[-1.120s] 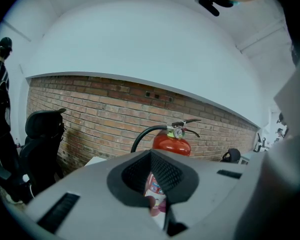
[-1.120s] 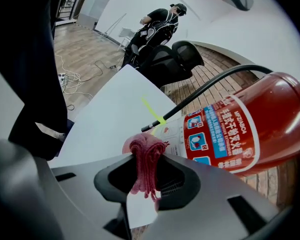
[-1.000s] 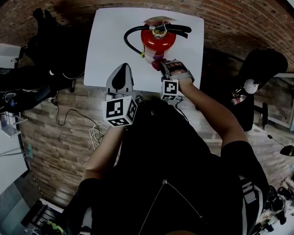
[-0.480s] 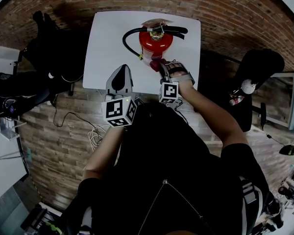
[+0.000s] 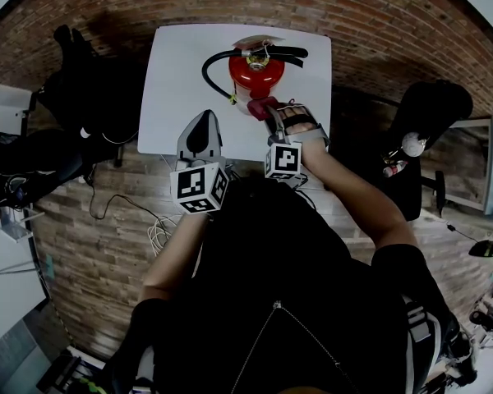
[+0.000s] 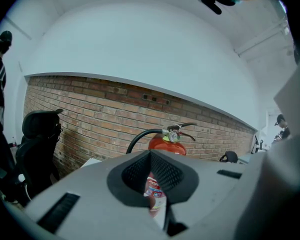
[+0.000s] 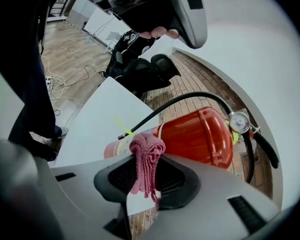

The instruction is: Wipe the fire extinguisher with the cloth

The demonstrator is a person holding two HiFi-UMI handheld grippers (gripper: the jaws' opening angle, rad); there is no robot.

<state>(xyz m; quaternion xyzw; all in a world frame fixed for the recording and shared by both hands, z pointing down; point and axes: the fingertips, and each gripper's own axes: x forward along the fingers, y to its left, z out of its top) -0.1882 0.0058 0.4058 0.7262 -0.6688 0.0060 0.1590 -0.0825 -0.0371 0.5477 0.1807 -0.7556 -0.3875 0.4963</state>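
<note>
A red fire extinguisher [image 5: 256, 71] with a black hose stands on the white table [image 5: 181, 64], near its far edge. My right gripper [image 5: 269, 112] is shut on a pink cloth [image 5: 260, 107], which touches the near side of the cylinder. In the right gripper view the folded cloth [image 7: 146, 160] hangs between the jaws, in front of the extinguisher [image 7: 195, 134] and its gauge. My left gripper [image 5: 204, 117] hovers over the table's near edge, left of the extinguisher, shut and holding nothing. In the left gripper view the extinguisher [image 6: 166, 143] shows beyond that gripper [image 6: 150, 155].
A brick wall runs behind the table. A black office chair [image 5: 82, 64] stands left of the table, and another dark chair [image 5: 431, 113] stands to the right. Loose cables [image 5: 160, 224] lie on the wooden floor by the person's feet.
The right gripper and cloth stay against the extinguisher's near side with only a slight shift. The left gripper has not moved.
</note>
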